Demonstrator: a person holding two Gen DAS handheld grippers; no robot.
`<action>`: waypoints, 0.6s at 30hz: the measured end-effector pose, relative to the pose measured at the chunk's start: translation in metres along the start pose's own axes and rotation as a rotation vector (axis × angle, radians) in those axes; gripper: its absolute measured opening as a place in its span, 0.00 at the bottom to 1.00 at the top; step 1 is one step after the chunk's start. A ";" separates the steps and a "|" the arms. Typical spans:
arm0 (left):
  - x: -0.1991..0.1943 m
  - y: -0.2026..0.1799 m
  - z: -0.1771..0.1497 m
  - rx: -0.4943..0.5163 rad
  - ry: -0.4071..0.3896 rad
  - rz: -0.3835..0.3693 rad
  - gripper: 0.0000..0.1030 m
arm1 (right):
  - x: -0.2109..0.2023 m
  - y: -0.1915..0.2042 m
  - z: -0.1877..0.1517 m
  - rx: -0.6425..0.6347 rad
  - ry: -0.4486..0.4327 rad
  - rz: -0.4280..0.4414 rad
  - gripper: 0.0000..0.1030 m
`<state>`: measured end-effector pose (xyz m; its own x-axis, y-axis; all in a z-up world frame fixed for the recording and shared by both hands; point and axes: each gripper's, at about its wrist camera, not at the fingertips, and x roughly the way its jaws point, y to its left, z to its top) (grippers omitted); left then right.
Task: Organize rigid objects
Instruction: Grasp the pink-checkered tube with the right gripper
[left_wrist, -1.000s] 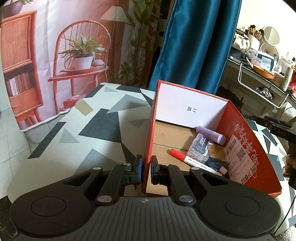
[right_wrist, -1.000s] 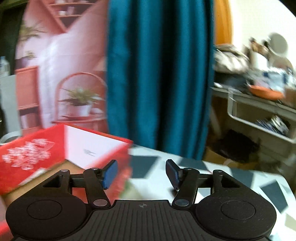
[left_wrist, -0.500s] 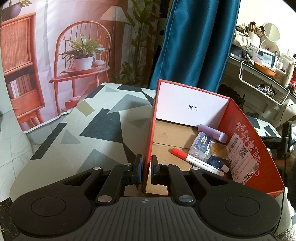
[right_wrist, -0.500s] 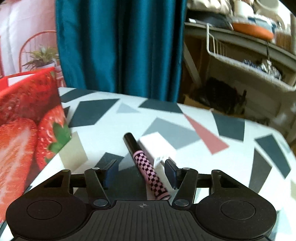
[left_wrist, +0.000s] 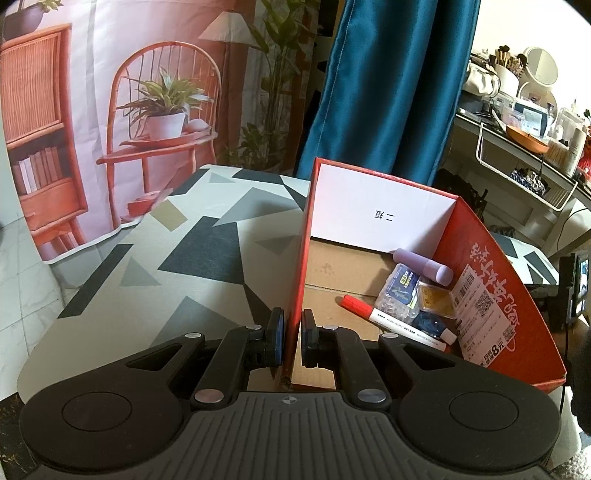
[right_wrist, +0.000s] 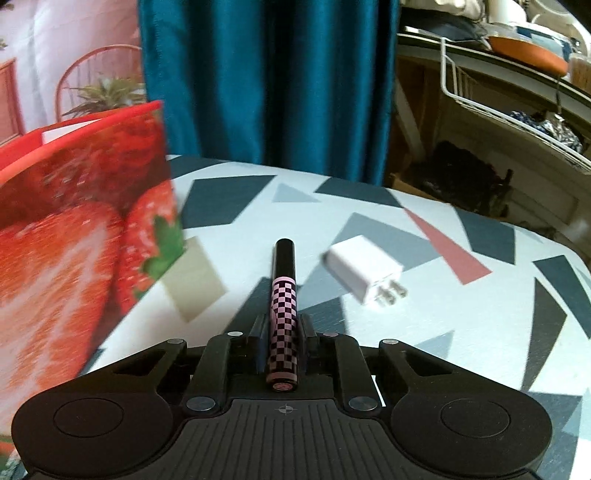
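The checkered pen (right_wrist: 283, 325), pink and black with a black cap, lies lengthwise between the jaws of the right claw (right_wrist: 283, 328) at the lower centre of the right wrist view. The jaws have just been closing and now pinch its barrel from both sides, cap pointing away, presumably so it can be carried to the box.

Going left to right in the left wrist view: the patterned bench (left_wrist: 177, 258) fills the left half; at lower centre the left claw (left_wrist: 290, 338) is clamped on the near wall of the red strawberry box (left_wrist: 491, 280), apparently to steady it. Inside, toward the right, lie a red-capped marker (left_wrist: 391, 323), small packets (left_wrist: 400, 295) and a lilac tube (left_wrist: 423, 264).

In the right wrist view the box stands at the left, the pen at centre, and a white plug charger (right_wrist: 364, 273) lies on the bench just right of the pen, not yet gathered.
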<state>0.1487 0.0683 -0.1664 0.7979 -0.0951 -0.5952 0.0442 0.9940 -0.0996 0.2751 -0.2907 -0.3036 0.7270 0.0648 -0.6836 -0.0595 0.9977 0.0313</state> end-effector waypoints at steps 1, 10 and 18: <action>0.000 -0.001 0.000 0.003 -0.001 0.002 0.10 | -0.002 0.002 -0.001 0.000 -0.001 0.006 0.15; 0.001 0.000 -0.001 0.001 -0.002 -0.001 0.10 | -0.022 0.024 -0.017 0.021 0.003 0.017 0.15; 0.002 0.001 -0.003 0.002 0.000 -0.001 0.10 | -0.024 0.033 -0.015 0.047 0.031 0.007 0.15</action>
<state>0.1488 0.0686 -0.1697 0.7977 -0.0966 -0.5953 0.0468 0.9940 -0.0985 0.2456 -0.2591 -0.2970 0.7051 0.0722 -0.7055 -0.0322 0.9970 0.0698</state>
